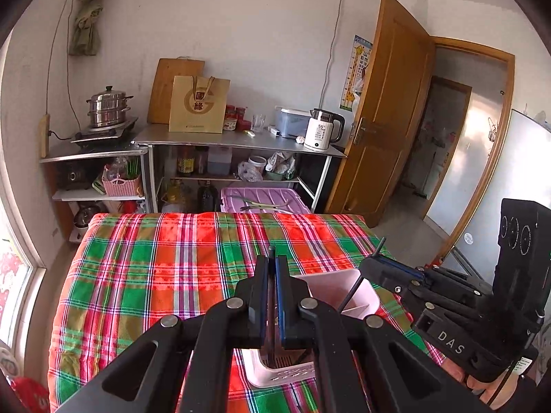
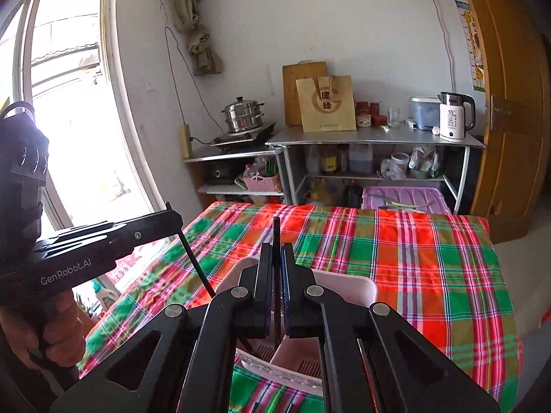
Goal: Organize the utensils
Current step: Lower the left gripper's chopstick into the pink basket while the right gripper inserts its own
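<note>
Each hand-held gripper, left [image 1: 271, 265] and right [image 2: 276, 258], is clamped on 1 dark chopstick [image 1: 271, 253] above a pink holder [image 1: 339, 292]. The holder stands on a plaid-covered counter [image 1: 155, 268]. Shelves with a kettle [image 1: 323, 130] stand behind.

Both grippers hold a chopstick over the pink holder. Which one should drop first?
Probably left. The left gripper holds its chopstick upright above the pink holder; the right gripper's chopstick slants across the rim.
</note>
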Action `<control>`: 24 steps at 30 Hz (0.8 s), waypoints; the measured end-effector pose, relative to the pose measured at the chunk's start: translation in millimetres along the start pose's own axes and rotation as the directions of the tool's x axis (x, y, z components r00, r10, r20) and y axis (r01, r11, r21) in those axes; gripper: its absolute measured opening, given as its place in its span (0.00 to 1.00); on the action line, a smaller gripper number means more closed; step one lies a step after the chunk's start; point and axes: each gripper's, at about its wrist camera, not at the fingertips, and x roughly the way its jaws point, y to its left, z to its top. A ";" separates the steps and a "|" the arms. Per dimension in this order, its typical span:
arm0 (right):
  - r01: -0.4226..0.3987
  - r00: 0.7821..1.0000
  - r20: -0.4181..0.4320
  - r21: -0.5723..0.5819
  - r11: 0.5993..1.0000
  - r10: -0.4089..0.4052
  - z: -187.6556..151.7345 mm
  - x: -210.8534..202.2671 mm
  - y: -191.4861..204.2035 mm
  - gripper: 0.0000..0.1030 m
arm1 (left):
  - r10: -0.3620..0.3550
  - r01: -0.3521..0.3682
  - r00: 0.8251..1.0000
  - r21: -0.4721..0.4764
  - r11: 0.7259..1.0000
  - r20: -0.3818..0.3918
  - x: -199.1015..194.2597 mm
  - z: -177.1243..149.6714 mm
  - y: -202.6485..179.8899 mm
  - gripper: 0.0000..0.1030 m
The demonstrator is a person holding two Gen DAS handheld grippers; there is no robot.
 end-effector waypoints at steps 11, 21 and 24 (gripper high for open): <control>0.000 1.000 0.015 0.001 1.000 0.000 7.2 -8.0 -2.6 0.14 | 0.025 -0.026 1.000 0.008 1.000 0.013 -10.2 -4.0 1.2 0.05; 0.011 0.998 0.065 0.011 1.000 -0.011 -0.8 -45.5 -6.4 0.16 | 0.025 -0.024 0.995 -0.016 1.000 0.093 -60.6 -13.7 3.3 0.26; 0.014 0.996 0.084 0.012 1.000 -0.015 -8.6 -63.0 -4.5 0.20 | 0.025 -0.024 0.993 -0.011 1.000 0.114 -78.0 -25.8 0.8 0.30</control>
